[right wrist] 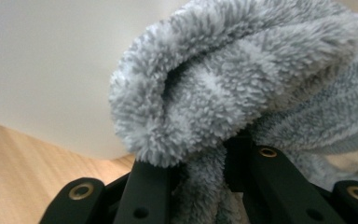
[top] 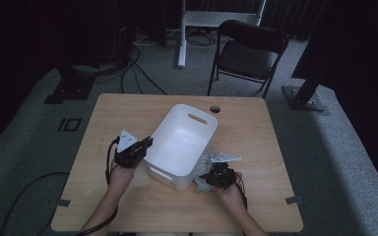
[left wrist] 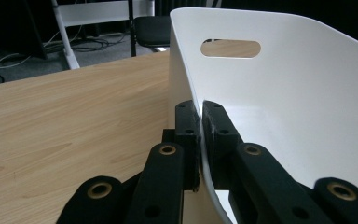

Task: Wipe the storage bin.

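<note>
While clamped: left tool (left wrist: 199,135) on smooth white tub (left wrist: 279,107) wall, right tool (right wrist: 200,186) (jaws pinching) on fluffy grey towel (right wrist: 242,84)

You're working in a pretty dim room, most of the edges just fade to black. The light wood worktop (top: 128,206) sits in the lower middle of the frame on grey carpet (top: 334,162). Top centre you've got a black folding chair (top: 248,49), and just left of it a white stand leg (top: 181,34). Cables (top: 138,64) snake across the floor at upper left, and there's a dark post base (top: 305,98) at the right.
</note>
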Demonstrator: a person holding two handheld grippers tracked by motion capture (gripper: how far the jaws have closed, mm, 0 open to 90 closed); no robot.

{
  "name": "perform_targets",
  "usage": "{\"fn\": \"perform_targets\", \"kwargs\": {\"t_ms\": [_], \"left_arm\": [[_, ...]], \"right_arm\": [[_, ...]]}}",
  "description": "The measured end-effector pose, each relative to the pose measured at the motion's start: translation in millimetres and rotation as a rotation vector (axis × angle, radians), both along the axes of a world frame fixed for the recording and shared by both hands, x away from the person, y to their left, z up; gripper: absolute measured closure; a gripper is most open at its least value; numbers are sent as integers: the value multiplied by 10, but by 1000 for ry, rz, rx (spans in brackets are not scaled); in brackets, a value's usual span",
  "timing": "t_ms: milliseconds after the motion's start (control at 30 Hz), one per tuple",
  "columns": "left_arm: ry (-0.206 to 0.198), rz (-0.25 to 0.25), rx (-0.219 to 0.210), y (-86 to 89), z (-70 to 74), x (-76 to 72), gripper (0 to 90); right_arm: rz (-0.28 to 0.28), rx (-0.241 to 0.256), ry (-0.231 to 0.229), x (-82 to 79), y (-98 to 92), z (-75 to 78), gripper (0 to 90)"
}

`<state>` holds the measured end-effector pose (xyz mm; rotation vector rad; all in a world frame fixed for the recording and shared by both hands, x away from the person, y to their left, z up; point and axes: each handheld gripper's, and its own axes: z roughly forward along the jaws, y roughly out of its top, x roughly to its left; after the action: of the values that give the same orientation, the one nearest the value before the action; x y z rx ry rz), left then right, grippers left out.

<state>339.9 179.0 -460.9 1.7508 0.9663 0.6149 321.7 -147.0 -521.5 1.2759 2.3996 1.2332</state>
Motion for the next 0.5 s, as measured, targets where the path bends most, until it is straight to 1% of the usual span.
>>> {"fn": "perform_targets", "kwargs": {"t_ms": [133,167,300,367,433,500], "left_arm": [[2,-2,0,4,0,4,851],[3,-2,-2,7,0,6,850],[2,9,2,7,2,6,850],[3,19,-10,4,-3,3,851],[-1,26,-17,1,-8,0,852],[-2,30,-19,0,-9,-1,853]], "right_arm": [[-3,-23,20,45,8,-113,766],[-8,-18,27,49,7,-121,766],[-2,-24,32,46,-1,-104,766],[4,-34,30,37,-8,-83,765],[7,-40,18,27,-25,-50,765],[3,-25,11,22,-58,3,765]]}}
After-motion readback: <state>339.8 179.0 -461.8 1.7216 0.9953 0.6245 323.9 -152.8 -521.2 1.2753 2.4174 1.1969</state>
